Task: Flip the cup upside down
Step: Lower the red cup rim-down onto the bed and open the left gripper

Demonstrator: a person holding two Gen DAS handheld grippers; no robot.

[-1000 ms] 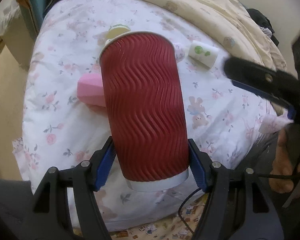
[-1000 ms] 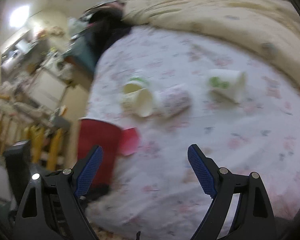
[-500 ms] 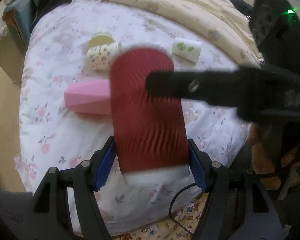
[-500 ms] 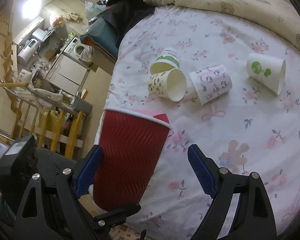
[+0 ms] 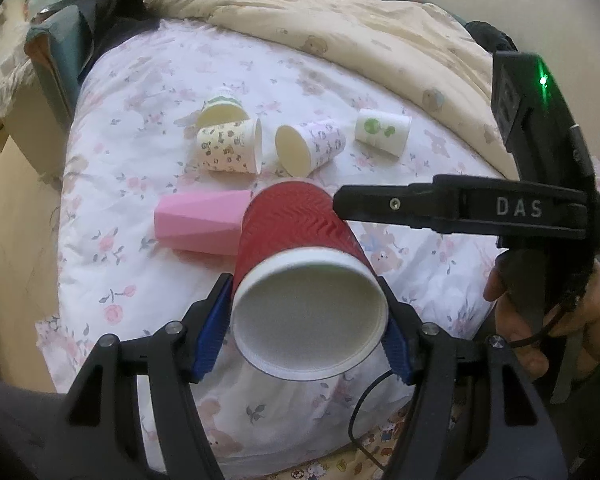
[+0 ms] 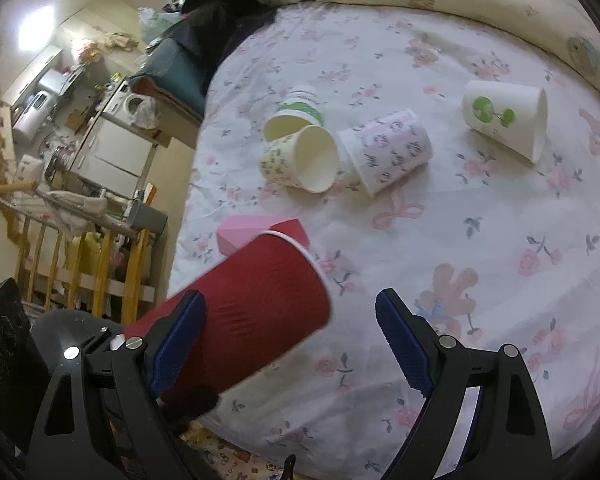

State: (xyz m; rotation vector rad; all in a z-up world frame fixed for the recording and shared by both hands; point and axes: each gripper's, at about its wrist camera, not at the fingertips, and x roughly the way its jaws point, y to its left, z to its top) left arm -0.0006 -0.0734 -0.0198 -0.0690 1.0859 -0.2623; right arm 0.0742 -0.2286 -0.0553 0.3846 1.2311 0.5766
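Note:
My left gripper (image 5: 306, 326) is shut on a red ribbed paper cup (image 5: 300, 236), gripping it near its white base (image 5: 308, 312). The cup is tilted so its base faces the left wrist camera and its mouth points away toward the bed. In the right wrist view the same red cup (image 6: 256, 304) leans diagonally at lower left, its rim up and to the right. My right gripper (image 6: 290, 344) is open and empty, its jaws wide apart just right of the cup. One black finger (image 5: 420, 210) of it reaches in beside the cup's far end.
A floral bedsheet (image 5: 140, 280) holds a pink faceted cup (image 5: 200, 222) lying on its side, several printed paper cups (image 5: 230, 150) on their sides, and a green-print cup (image 5: 382, 132). A cream quilt (image 5: 340, 20) lies behind. Furniture and a wooden rack (image 6: 80, 248) stand left.
The red cup has tipped from upright in my left gripper to base toward the camera, mouth away. The right gripper has moved in close beside it, still open.

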